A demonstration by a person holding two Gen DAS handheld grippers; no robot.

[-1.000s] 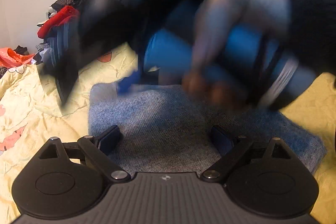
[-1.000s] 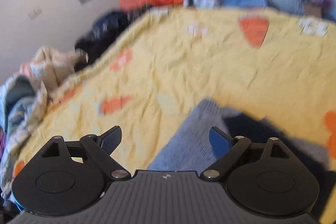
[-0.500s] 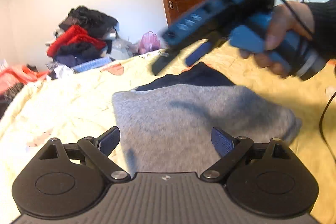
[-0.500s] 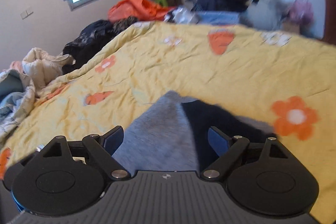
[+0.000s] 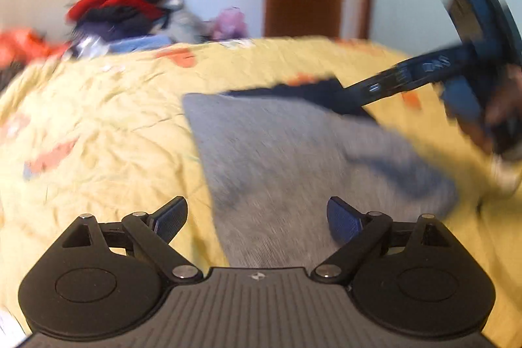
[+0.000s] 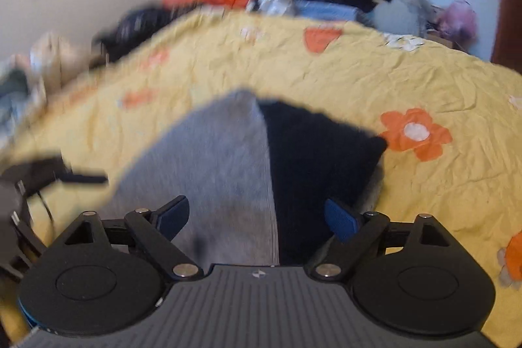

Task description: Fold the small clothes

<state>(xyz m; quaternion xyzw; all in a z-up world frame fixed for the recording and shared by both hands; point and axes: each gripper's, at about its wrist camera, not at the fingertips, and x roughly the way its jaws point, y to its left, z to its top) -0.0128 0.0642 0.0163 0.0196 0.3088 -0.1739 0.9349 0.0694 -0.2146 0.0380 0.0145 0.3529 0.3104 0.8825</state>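
Grey garment [image 5: 277,158] folded on bedspread [image 5: 98,119] | right gripper [image 5: 355,100] now lower, farther right

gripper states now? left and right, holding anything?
Left gripper: open, holding nothing, over the grey garment.
Right gripper: open, holding nothing, over the same garment's grey and dark parts.

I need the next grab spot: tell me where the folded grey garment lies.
The grey garment lies on the yellow floral bedspread, ahead of both open grippers; in the right wrist view its navy part lies right of the grey.
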